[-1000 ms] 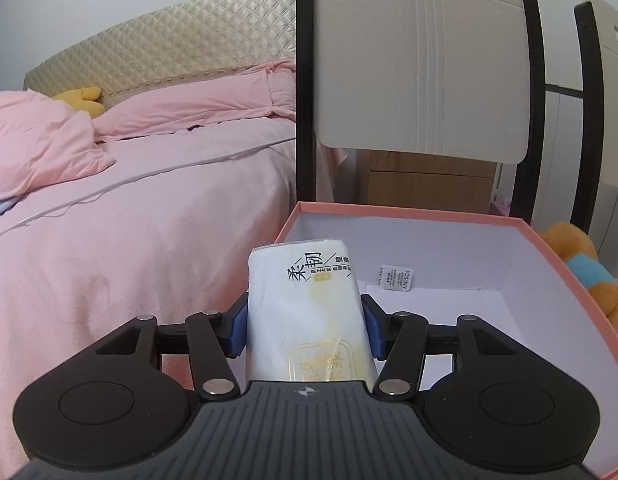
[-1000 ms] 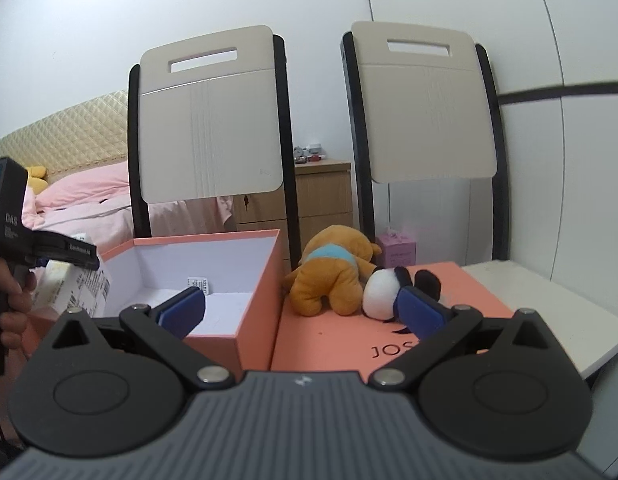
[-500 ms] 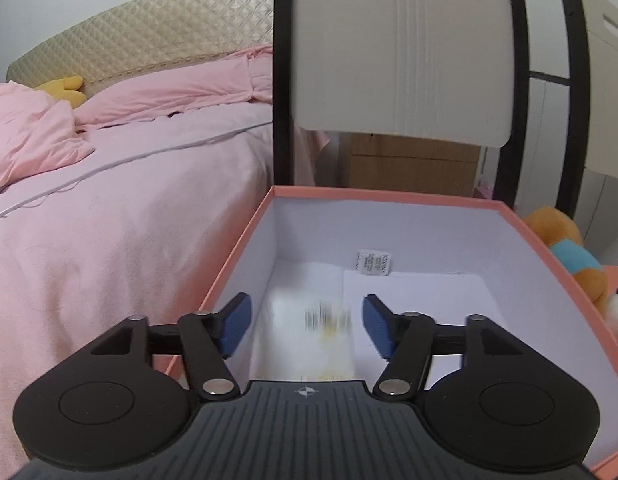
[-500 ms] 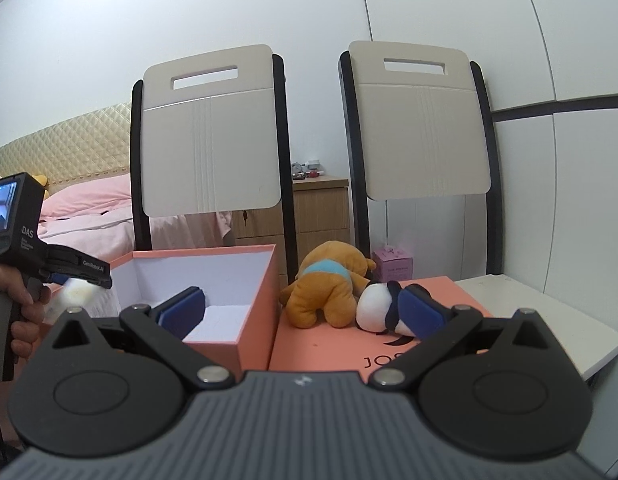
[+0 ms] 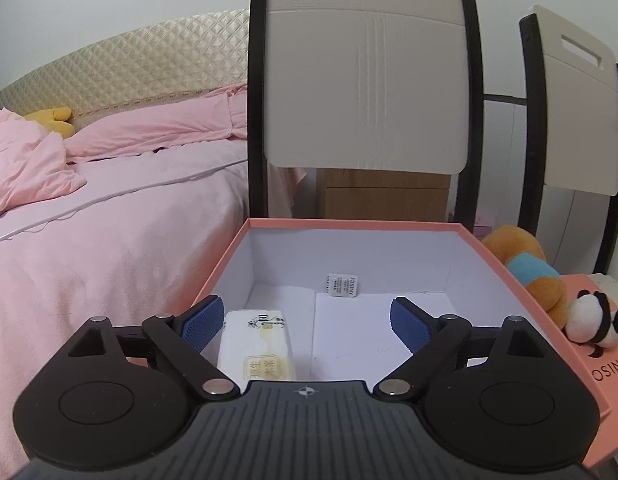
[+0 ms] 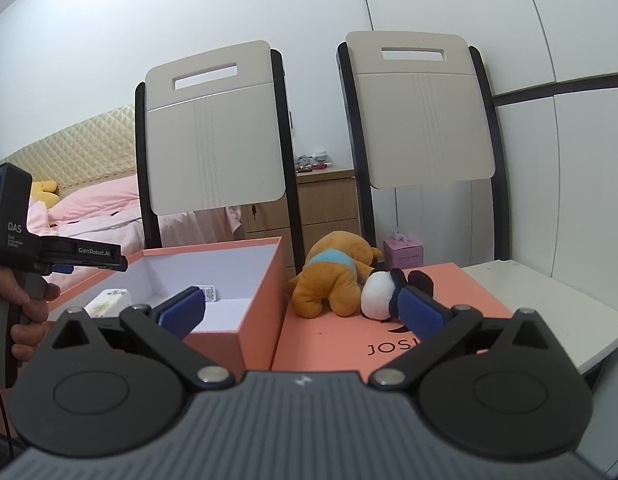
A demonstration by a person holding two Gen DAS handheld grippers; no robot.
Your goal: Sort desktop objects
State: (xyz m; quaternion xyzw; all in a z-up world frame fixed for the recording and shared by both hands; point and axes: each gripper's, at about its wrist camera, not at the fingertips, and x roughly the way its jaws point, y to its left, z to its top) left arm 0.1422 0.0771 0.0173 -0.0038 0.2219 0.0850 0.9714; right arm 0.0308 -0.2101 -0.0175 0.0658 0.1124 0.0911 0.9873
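A white tissue pack (image 5: 256, 344) lies on the floor of the open pink box (image 5: 349, 225), near its left wall. My left gripper (image 5: 307, 322) hovers above it, open and holding nothing. In the right wrist view the same tissue pack (image 6: 109, 300) shows inside the pink box (image 6: 265, 292). My right gripper (image 6: 301, 312) is open and holds nothing, in front of the box. An orange plush toy (image 6: 333, 276) and a small panda plush (image 6: 383, 294) lie on the pink box lid (image 6: 449, 300).
A small white sachet (image 5: 342, 285) leans on the box's back wall. Two chair backs (image 6: 213, 136) (image 6: 421, 108) stand behind the table. A pink bed (image 5: 101, 232) is on the left. A hand (image 6: 27, 312) holds the left gripper's handle. White tabletop (image 6: 557, 316) extends right.
My left gripper opened and let go of the tissue pack, which dropped into the box; the gripper then rose and opened wider. The right gripper stayed open and drew back slightly.
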